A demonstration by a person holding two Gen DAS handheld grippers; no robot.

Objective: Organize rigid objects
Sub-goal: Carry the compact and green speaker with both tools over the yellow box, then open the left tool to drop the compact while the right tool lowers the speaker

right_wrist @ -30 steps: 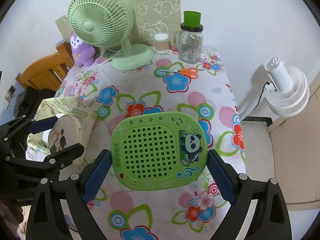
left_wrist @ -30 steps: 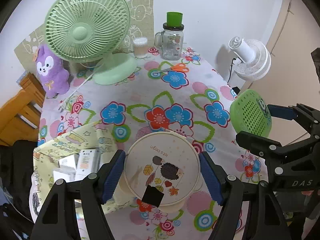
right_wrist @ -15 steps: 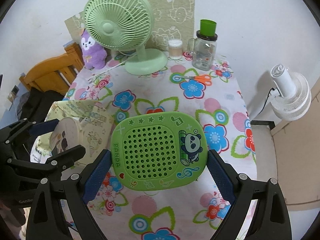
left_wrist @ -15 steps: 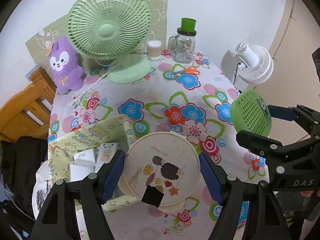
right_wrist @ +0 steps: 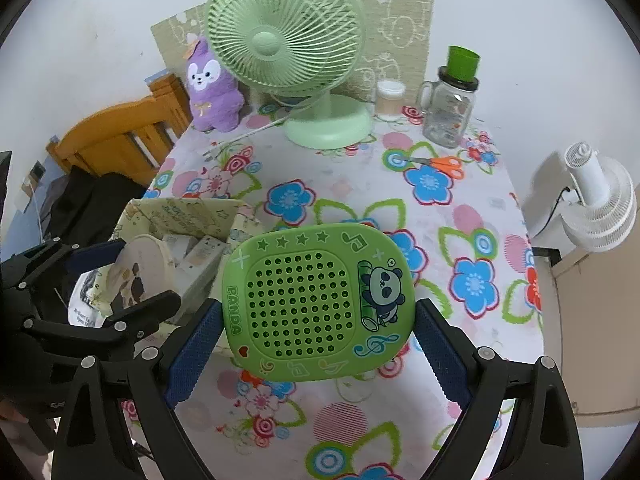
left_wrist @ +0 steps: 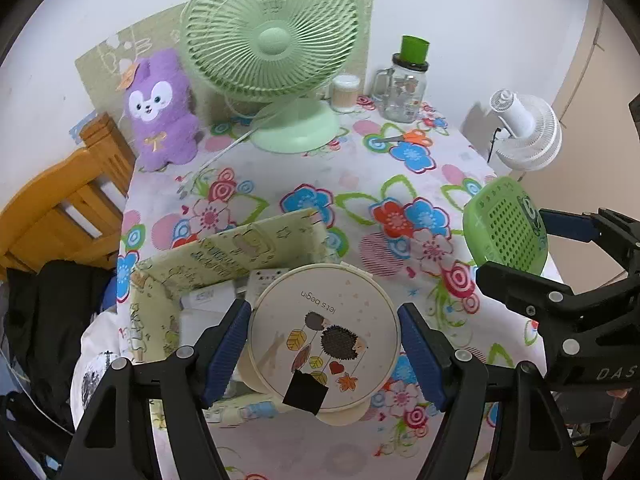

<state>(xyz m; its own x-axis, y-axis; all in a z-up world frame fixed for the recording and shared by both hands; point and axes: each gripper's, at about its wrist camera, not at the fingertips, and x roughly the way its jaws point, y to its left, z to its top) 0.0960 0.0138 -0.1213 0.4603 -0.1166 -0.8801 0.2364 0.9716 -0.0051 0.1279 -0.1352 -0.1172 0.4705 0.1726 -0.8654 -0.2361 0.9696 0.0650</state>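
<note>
Above the near edge of the flowered tabletop (left_wrist: 352, 184), each claw carries one item. The left claw (left_wrist: 323, 340) is clamped on a round cream tin (left_wrist: 324, 336) with a hedgehog picture on its lid, the blue pads pressing its rim from opposite sides; the tin hangs just over the pale green fabric box (left_wrist: 224, 256), which sits at the tabletop's left front corner and already holds some small white cartons (left_wrist: 208, 300). The right claw (right_wrist: 318, 320) is closed on a green perforated panda case (right_wrist: 318, 300), gripped across its two side edges and held clear of the cloth, to the right of the box. Both items look stiff and light, so neither should sag or need much squeeze. The tin's smooth curved rim gives the pads only a narrow line of contact, so it could swivel or slip if tilted; a hold straight across its widest part, as now, seems safest. The panda case looks like smooth moulded plastic with rounded corners, best held at the middle of its sides. The box's walls look soft and may fold if pushed.
</note>
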